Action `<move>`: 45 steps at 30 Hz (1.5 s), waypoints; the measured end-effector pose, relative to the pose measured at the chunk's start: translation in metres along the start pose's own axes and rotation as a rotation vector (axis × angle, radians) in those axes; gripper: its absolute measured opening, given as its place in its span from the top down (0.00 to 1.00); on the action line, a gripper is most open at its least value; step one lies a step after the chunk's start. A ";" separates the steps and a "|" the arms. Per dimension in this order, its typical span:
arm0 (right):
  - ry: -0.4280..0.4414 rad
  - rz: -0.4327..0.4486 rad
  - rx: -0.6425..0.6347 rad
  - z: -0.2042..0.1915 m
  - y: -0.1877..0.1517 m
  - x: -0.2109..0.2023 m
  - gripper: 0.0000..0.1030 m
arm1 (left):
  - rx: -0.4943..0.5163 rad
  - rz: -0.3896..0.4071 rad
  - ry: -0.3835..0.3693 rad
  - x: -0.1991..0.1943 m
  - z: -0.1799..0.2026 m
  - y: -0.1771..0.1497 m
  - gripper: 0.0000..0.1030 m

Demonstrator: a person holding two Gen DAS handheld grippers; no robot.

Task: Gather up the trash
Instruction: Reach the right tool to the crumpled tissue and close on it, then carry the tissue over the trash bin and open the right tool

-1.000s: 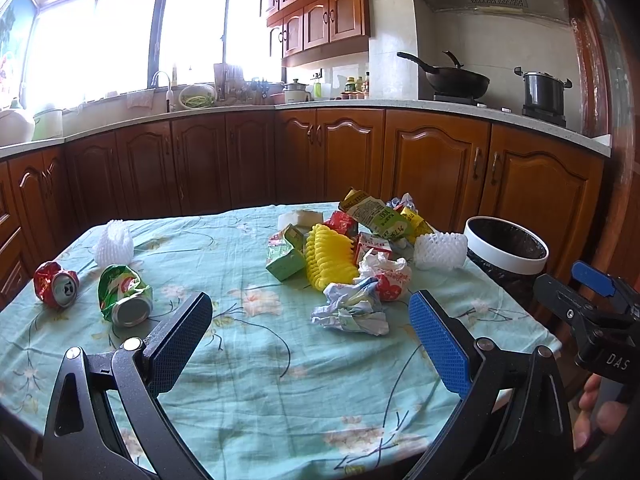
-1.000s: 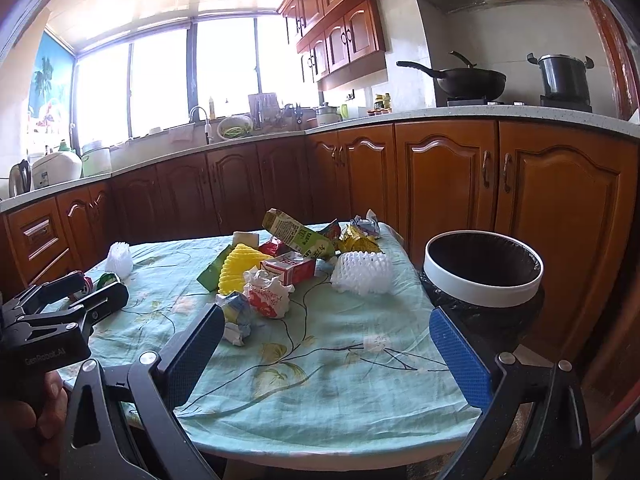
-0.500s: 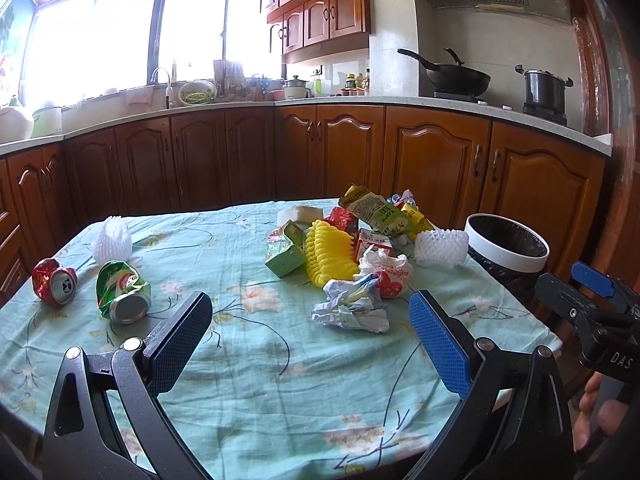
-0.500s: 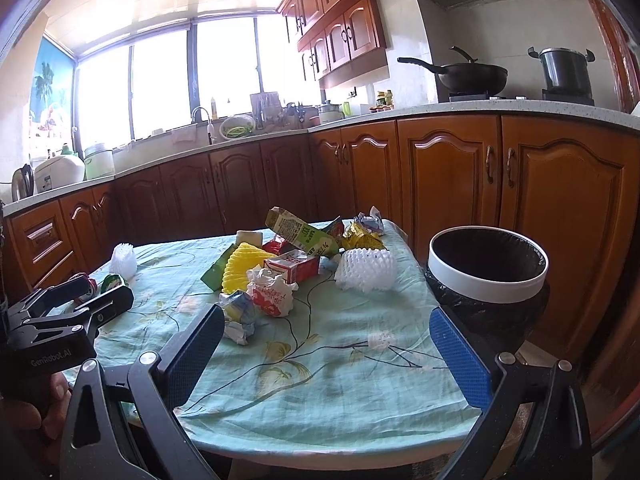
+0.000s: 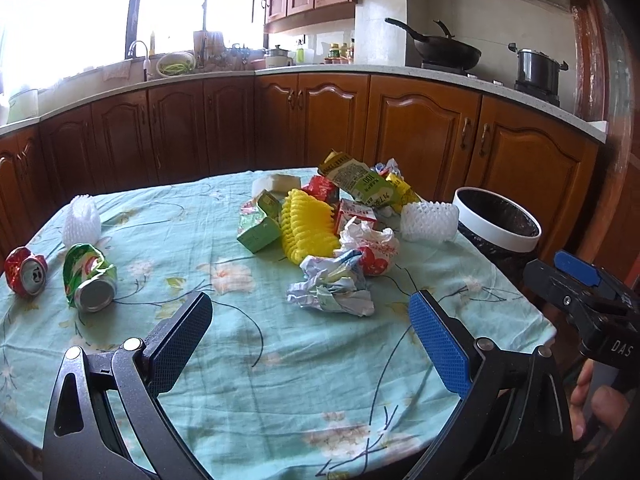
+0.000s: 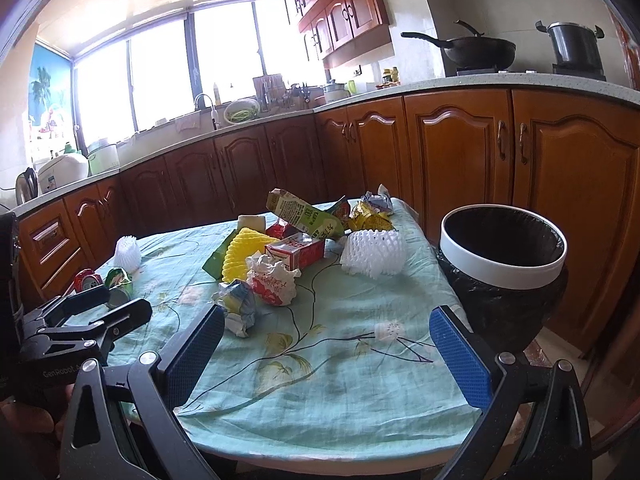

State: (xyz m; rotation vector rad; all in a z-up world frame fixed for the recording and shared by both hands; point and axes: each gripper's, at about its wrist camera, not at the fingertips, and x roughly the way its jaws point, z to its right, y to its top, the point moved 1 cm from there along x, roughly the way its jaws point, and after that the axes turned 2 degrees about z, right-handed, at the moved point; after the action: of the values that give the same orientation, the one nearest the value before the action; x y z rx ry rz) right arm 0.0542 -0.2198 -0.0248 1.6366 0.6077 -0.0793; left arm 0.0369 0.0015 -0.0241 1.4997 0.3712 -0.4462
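- Left tool (image 5: 310, 334) and right tool (image 6: 326, 346): both released, carrying nothing, above near desk (image 6: 320, 400) edge.
- Trash pile (image 5: 336, 224) mid-desk; two crushed cans (image 5: 90, 276) far left.
- Bin (image 6: 504, 248) beside desk; I judge collection not started.

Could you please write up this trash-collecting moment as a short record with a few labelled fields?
surface: round table under a mint floral cloth
trash pile: crumpled white paper wad, yellow ridged foam sleeve, green juice carton, white foam net
apart, on the left: crushed red can, crushed green can
bin: white-rimmed bin with black liner, beside the table's right edge
left gripper: open, empty, above the cloth
right gripper: open, empty
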 end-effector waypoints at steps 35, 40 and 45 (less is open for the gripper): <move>0.401 -0.419 0.242 0.004 0.015 0.167 0.73 | 0.029 -0.324 -0.183 0.121 0.002 0.014 0.71; 0.394 -0.388 0.253 0.016 0.019 0.149 0.77 | -0.001 -0.321 -0.205 0.113 -0.002 0.017 0.81; 0.355 -0.338 0.253 0.036 0.025 0.123 0.77 | -0.003 -0.287 -0.222 0.100 0.003 0.027 0.83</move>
State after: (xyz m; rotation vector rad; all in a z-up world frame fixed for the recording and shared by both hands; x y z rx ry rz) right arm 0.1802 -0.2125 -0.0568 1.7911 1.1849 -0.1178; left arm 0.1374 -0.0059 -0.0505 1.3811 0.4119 -0.8319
